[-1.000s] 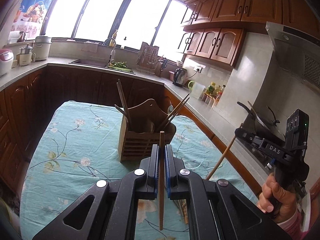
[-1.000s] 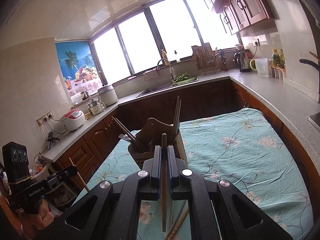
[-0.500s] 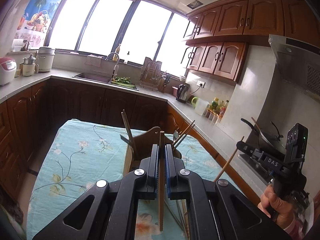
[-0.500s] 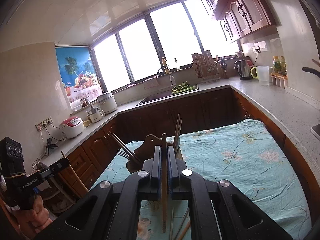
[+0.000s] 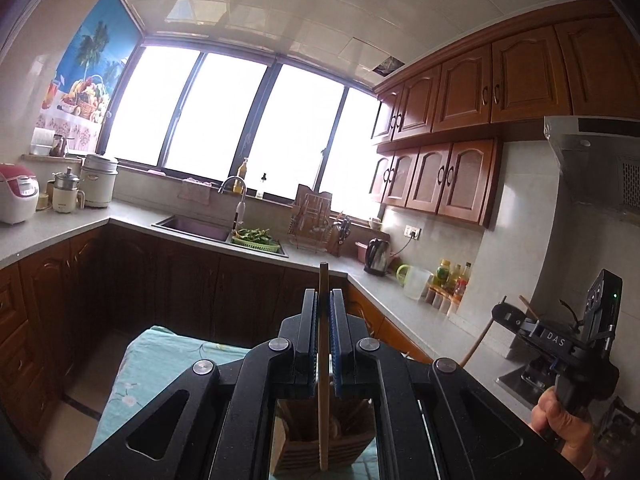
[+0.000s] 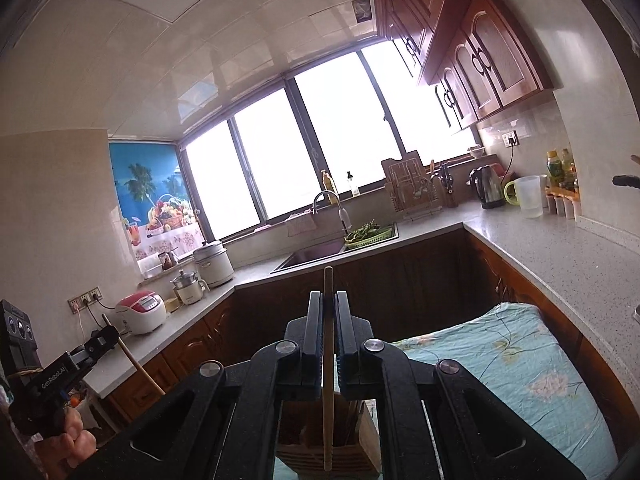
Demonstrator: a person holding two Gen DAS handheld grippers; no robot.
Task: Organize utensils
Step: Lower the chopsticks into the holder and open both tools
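Note:
In the left wrist view, my left gripper is shut on a wooden chopstick that stands upright between its blue pads. A slatted wooden utensil holder with several chopsticks in it sits just below the fingers. In the right wrist view, my right gripper is likewise shut on a second wooden chopstick, above the same holder. Each view also shows the other gripper held off to the side with its chopstick: the right one and the left one.
The holder stands on a table with a teal floral cloth. Grey counters run around the table, with a sink, a kettle, a plastic jug, bottles and rice cookers. A person's hand grips the right tool.
Both grippers have risen and tipped upward, each keeping its chopstick. The holder and the table have slid to the bottom of both views.

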